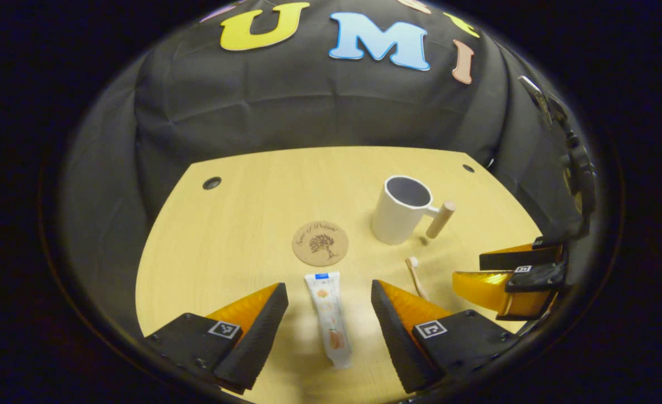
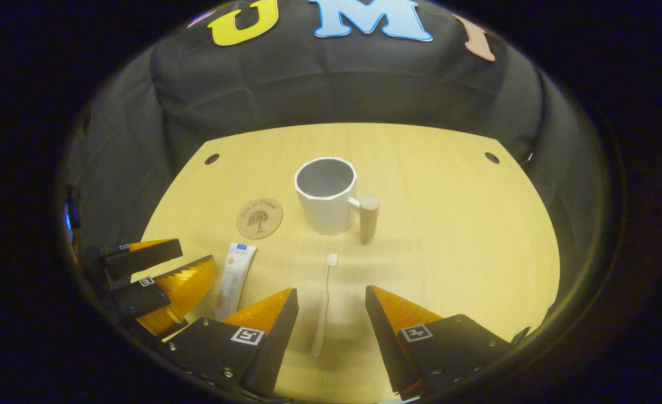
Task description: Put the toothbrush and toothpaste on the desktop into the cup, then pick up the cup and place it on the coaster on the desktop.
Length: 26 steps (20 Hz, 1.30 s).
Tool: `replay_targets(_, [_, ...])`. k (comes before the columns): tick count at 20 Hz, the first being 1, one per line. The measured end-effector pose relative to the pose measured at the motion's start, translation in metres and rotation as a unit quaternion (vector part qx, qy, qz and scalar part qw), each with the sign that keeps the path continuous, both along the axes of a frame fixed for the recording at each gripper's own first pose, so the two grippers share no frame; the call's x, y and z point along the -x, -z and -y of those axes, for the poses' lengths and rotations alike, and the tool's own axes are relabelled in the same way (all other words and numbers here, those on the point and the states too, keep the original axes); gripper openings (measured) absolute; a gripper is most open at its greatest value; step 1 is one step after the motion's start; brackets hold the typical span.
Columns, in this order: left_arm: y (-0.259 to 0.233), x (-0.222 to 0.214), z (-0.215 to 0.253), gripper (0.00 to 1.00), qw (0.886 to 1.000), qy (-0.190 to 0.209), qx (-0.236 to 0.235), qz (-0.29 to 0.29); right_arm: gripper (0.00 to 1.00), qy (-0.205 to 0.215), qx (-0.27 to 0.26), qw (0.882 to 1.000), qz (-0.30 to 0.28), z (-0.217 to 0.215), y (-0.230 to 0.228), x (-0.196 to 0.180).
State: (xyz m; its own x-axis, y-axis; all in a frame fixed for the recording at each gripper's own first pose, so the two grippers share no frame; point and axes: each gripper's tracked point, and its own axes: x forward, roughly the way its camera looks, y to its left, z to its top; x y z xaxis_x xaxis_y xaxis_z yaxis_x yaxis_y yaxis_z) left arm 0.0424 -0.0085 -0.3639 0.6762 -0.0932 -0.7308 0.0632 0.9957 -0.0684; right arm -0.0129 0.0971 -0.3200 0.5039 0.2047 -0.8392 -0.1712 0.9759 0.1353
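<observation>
Both tongs agape over desktop

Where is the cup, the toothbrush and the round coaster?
cup (image 2: pixel 326 210), right gripper view, on its white side wall.
toothbrush (image 2: pixel 322 311), right gripper view, on the middle of its handle.
coaster (image 1: pixel 320 243), left gripper view, on its tree picture.

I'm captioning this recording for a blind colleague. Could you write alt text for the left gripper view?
The open left gripper hovers over a toothpaste tube lying flat on a wooden desktop, framed between its fingers. Beyond it lie a round coaster, a toothbrush and an empty upright cup; the right gripper is at the right edge.
</observation>
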Motion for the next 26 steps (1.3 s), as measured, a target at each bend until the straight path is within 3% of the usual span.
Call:
replay_targets(6, [0.045, 0.008, -0.012, 0.97, 0.998, -0.022, 0.002, -0.066, 0.73, 0.006, 0.005, 0.998, -0.066, -0.005, 0.037, 0.003])
replay_targets(10, [0.066, 0.014, -0.013, 0.97, 0.995, -0.032, 0.003, -0.096, 0.73, -0.002, 0.021, 0.996, -0.085, -0.008, 0.056, 0.006])
replay_targets(11, [0.068, 0.015, -0.013, 0.93, 0.994, -0.034, 0.001, -0.100, 0.73, -0.002, 0.022, 0.996, -0.090, -0.010, 0.059, 0.006])
replay_targets(12, [0.071, 0.015, -0.014, 0.97, 0.994, -0.034, 0.000, -0.103, 0.73, -0.003, 0.024, 0.995, -0.092, -0.010, 0.062, 0.007])
replay_targets(15, [0.082, 0.018, -0.012, 0.97, 0.993, -0.035, -0.003, -0.115, 0.72, -0.005, 0.032, 0.995, -0.096, -0.009, 0.062, 0.008])
replay_targets(17, [0.087, 0.021, -0.013, 0.97, 0.991, -0.041, -0.001, -0.125, 0.43, -0.004, 0.030, 0.994, -0.101, -0.010, 0.070, 0.009])
replay_targets(20, [0.090, 0.021, -0.018, 0.99, 0.991, -0.041, -0.015, -0.123, 0.47, -0.007, 0.036, 0.994, -0.106, -0.009, 0.079, 0.011])
replay_targets(24, [0.091, 0.021, -0.024, 0.82, 0.991, -0.045, -0.031, -0.119, 0.46, -0.012, 0.048, 0.994, -0.102, -0.007, 0.087, 0.010])
replay_targets(25, [0.090, 0.022, -0.027, 0.80, 0.992, -0.045, -0.033, -0.116, 0.36, -0.010, 0.054, 0.993, -0.103, -0.005, 0.083, 0.012])
replay_targets(26, [0.090, 0.021, -0.026, 0.75, 0.992, -0.045, -0.032, -0.117, 0.34, -0.012, 0.053, 0.993, -0.106, -0.005, 0.083, 0.013])
